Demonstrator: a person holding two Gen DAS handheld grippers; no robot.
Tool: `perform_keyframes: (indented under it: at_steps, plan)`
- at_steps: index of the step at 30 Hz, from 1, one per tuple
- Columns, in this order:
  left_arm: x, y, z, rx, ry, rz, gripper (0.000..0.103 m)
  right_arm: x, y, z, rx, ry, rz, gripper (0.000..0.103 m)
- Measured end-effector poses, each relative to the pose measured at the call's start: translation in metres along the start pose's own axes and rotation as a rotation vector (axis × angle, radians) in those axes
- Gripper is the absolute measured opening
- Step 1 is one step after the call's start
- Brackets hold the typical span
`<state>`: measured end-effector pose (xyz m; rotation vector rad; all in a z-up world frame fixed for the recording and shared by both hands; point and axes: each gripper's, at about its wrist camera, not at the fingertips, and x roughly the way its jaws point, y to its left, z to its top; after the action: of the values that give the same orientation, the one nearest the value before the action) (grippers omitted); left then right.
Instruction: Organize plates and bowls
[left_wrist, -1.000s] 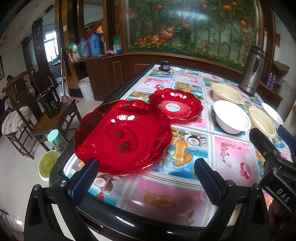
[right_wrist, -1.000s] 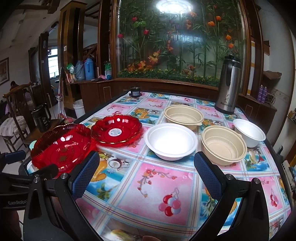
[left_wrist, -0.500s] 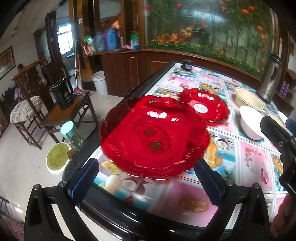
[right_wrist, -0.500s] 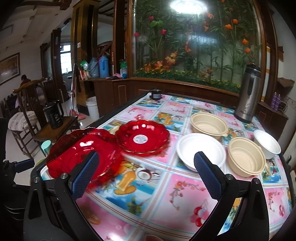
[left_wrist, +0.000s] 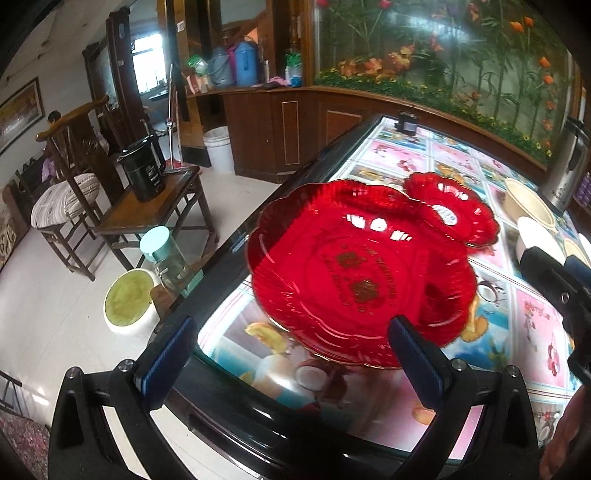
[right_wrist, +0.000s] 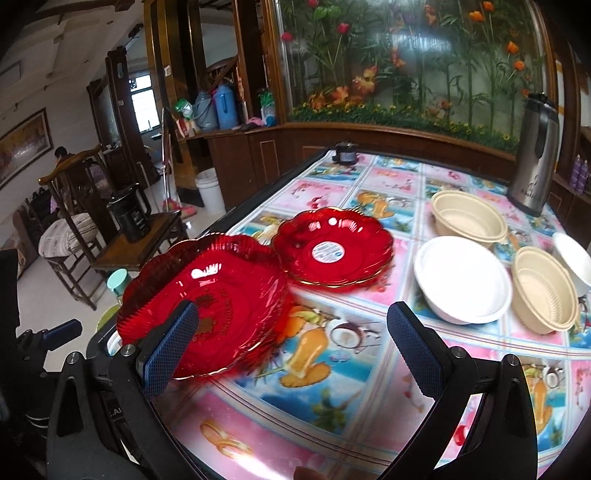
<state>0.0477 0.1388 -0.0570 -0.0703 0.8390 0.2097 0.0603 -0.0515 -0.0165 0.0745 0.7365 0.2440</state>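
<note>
The large red plate lies at the near left corner of the table, which is covered with a glossy cloth of bright fruit and cartoon squares. I take this plate as the landmark.

To the left of it, off the table, stands a wooden side table with a black kettle on it, and beside that a wooden chair with a striped cushion. A bottle with a mint lid and a round white stool with a green top are on the pale floor close to the table's edge.

Just behind the plate on the right lies the small red plate, their rims very close. Further right are a white bowl, two beige bowls and one more white bowl at the edge of the view. Far behind them stands a steel thermos, before a wall with painted flowers and bamboo.

The left gripper is spread wide with nothing between its fingers, just before the large plate. The right gripper is also wide apart and empty, above the cloth right of the plate.
</note>
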Motion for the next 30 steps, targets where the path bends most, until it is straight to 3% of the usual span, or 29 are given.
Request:
perform_keyframes:
  at_steps: [11,15,21,25,30]
  plan:
    - [0.027,0.024,0.017,-0.085,0.084,-0.046,0.102,0.03,0.007,0.004,0.015,0.075,0.037,0.102]
    - [0.034,0.025,0.019,-0.087,0.095,-0.033,0.091,0.042,0.004,0.006,0.05,0.104,0.05,0.1]
    - [0.044,0.019,0.019,-0.069,0.114,-0.012,0.087,0.064,-0.004,0.007,0.117,0.169,0.056,0.097]
    - [0.051,0.014,0.02,-0.06,0.13,-0.008,0.087,0.084,-0.009,0.009,0.165,0.236,0.065,0.083]
    - [0.054,0.012,0.021,-0.053,0.131,0.004,0.087,0.109,-0.011,0.005,0.201,0.298,0.087,0.082]
